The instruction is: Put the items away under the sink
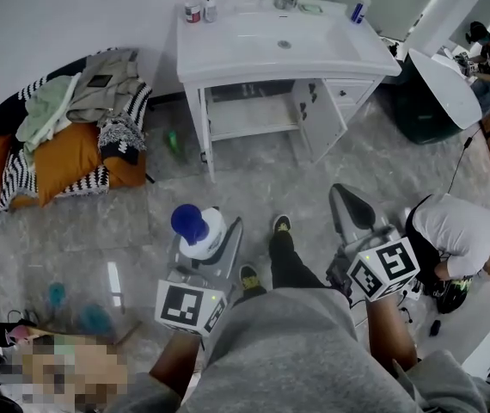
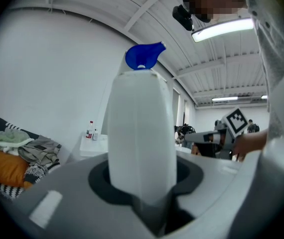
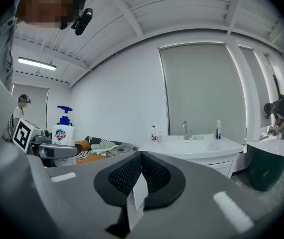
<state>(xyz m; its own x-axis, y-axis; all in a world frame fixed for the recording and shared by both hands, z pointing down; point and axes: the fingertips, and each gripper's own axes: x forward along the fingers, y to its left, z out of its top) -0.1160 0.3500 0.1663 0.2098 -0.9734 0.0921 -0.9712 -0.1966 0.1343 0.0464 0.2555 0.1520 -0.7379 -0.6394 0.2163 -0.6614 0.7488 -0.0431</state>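
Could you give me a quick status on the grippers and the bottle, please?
Left gripper shut on the pump bottle, upright. Right gripper shut, empty. Under-sink cabinet door open ahead; crouching person off to the right.

Out of sight
Pump bottle (image 2: 141, 133) base hidden in my left gripper (image 2: 143, 189); small bottles (image 1: 199, 7) on the far sink (image 1: 228, 65) too tiny to read.

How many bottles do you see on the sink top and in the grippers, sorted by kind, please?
Pump bottle, white with a blue pump: 1
Red-capped bottle: 1
Small pale bottle: 1
Blue-and-white bottle: 1
Total: 4
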